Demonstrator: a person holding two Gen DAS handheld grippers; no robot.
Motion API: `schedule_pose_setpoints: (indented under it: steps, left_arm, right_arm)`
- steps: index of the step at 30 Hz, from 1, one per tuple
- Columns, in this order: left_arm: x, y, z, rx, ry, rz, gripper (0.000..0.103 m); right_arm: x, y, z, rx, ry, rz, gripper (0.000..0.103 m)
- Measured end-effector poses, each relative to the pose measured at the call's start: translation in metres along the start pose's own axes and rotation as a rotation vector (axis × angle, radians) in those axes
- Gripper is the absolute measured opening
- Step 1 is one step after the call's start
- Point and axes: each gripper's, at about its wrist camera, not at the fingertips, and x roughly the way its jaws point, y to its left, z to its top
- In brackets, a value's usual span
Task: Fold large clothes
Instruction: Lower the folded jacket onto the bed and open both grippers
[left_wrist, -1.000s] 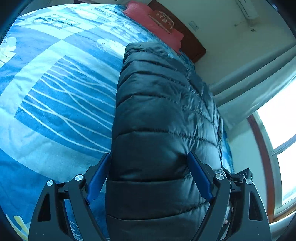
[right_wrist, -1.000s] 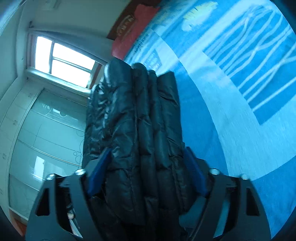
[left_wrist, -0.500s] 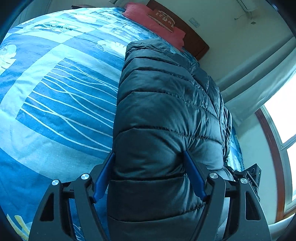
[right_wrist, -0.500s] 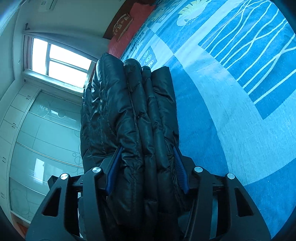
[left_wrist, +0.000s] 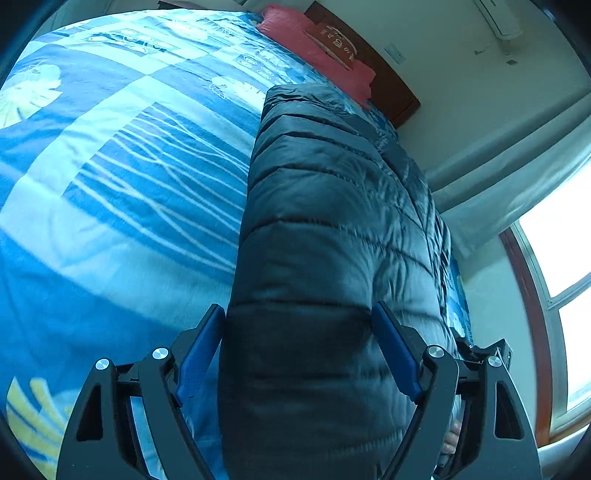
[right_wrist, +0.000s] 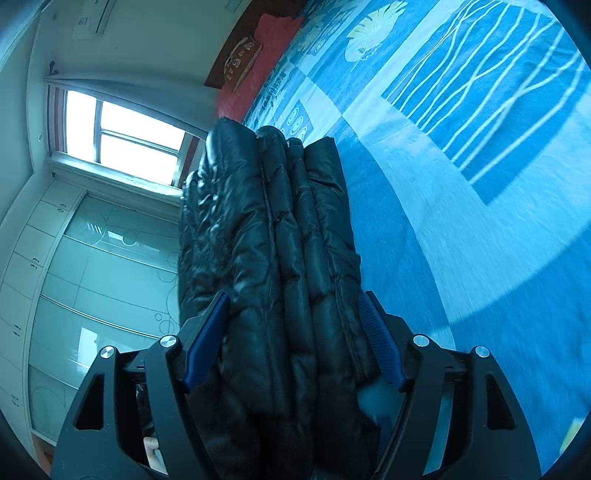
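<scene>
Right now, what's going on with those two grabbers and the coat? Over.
Left hand-held gripper and right hand-held gripper both opening, folded black puffer jacket between their jaws. Jacket on blue patterned bedspread. Nothing in the way.

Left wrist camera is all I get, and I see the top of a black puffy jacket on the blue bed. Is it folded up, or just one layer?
Observer: Folded. The right wrist camera looks at the edge of the black quilted puffer jacket, and several puffy layers are stacked there.
Child: What is the other gripper doing?
Observer: The right gripper has that stacked edge between its blue pads, and its jaws are opening.
Child: What's past the jacket on that side?
Observer: A wardrobe with frosted glass sliding doors.
</scene>
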Motion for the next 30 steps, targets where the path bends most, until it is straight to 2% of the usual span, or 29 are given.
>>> schedule_pose_setpoints:
  steps: [12,19,22,25,30]
  left_arm:
    - [-0.036,-0.013,-0.056,0.077,-0.012,0.054,0.08]
    - [-0.063,-0.029,-0.091,0.168,-0.051,0.124,0.08]
    - [-0.071,-0.034,-0.105,0.203,-0.065,0.176,0.08]
    - [-0.079,-0.038,-0.119,0.227,-0.081,0.236,0.08]
    - [-0.092,-0.05,-0.135,0.295,-0.119,0.311,0.08]
  right_arm:
    - [-0.057,-0.006,-0.061,0.018,-0.004,0.019,0.073]
    - [-0.079,0.001,-0.096,-0.031,0.007,-0.039,0.073]
    - [-0.085,0.003,-0.111,-0.054,0.01,-0.092,0.073]
    - [-0.094,0.012,-0.128,-0.123,-0.025,-0.2,0.073]
    - [-0.099,0.036,-0.149,-0.229,-0.059,-0.316,0.073]
